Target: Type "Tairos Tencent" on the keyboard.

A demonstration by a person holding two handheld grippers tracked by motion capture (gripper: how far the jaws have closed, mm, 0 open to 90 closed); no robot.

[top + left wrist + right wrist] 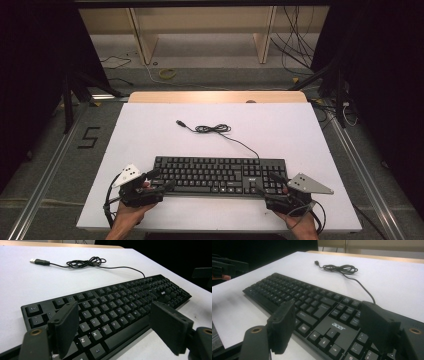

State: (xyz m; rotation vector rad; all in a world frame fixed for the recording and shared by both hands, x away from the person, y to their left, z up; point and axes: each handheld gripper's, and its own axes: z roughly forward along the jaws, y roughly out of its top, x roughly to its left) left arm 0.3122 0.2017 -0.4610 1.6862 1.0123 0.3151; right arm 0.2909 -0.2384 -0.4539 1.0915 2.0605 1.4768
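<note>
Early stage by the look of it: black keyboard (220,175) flat on the white table top (150,130), nothing lifted, nothing gripped. Left gripper (159,181) at the keyboard's left end, jaws spread wide, released, straddling the near-left corner; in the left gripper view (110,325) one jaw over the left-hand keys, other jaw off the front edge over bare table. Right gripper (270,184) at the right end, also spread wide and released; in the right gripper view (327,327) jaws either side of the arrow keys and number pad, brand label between them. Cannot tell whether any jaw tip touches the keys or just hovers close. Judged as approach done on both ends, grasp not yet made; left to do: closing on the two ends and whatever move follows.

Keyboard cable (235,137) running away from the far edge, beyond both grippers, loosely bundled (212,128), USB plug (180,122) lying free past the bundle, plugged into nothing. Likely to drag along if the keyboard moves.

Surface: matte white sheet over a wooden board, strip of wood (215,96) showing at the far edge beyond the cable. Otherwise bare around the grippers.

Room: dim, dark at both sides; grey floor with a "5" marking (89,137) off to the left of the left gripper; metal rails (50,170) along the table sides; wooden shelving legs (145,40) and loose cables (295,45) on the floor far ahead; small yellow coil (167,73) there too
</note>
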